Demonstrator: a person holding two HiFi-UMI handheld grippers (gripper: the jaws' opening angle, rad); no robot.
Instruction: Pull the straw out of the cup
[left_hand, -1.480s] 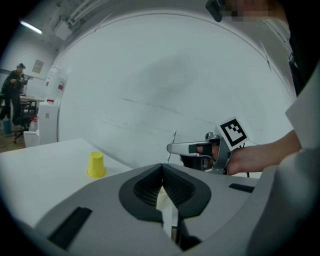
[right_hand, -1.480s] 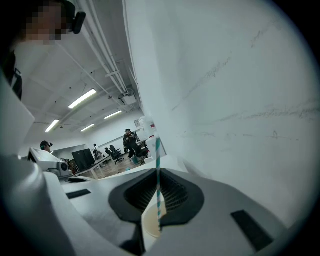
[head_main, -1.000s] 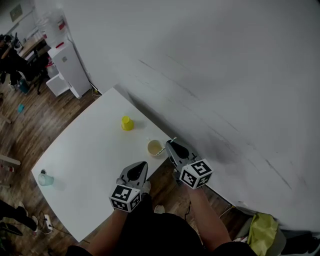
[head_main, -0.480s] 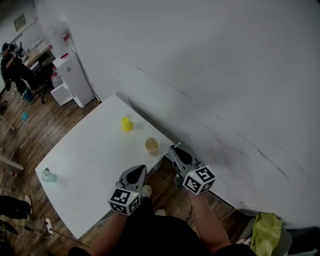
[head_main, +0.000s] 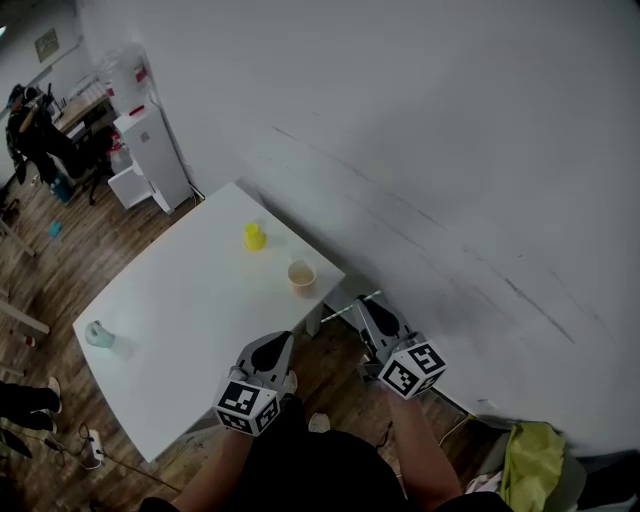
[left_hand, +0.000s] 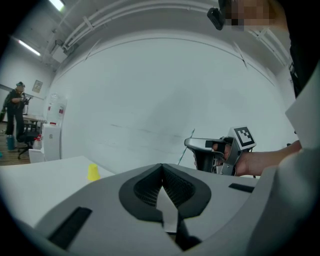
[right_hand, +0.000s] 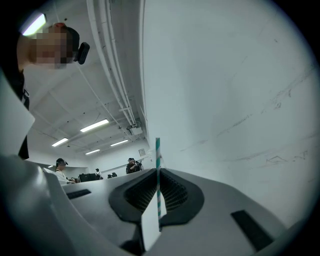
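Note:
The beige paper cup (head_main: 301, 274) stands upright near the right edge of the white table (head_main: 180, 320), with no straw in it. A green-and-white striped straw (right_hand: 158, 167) is pinched crosswise in my right gripper (right_hand: 157, 174), which is shut on it. In the head view this straw (head_main: 345, 306) hangs off the table's corner above the wooden floor, right of the cup, held by the right gripper (head_main: 362, 303). My left gripper (head_main: 284, 340) hovers at the table's near edge, shut and holding nothing. In the left gripper view, those jaws (left_hand: 161, 167) meet at the tips.
A small yellow cup (head_main: 254, 237) stands behind the paper cup, and a teal bottle (head_main: 97, 333) sits at the table's left corner. A white cabinet (head_main: 150, 150) and a person (head_main: 35, 130) are at the far left. A white wall runs along the right.
Both grippers have drawn back from the table toward me. The right one carried the straw away from the cup to past the table corner. The cup stays put.

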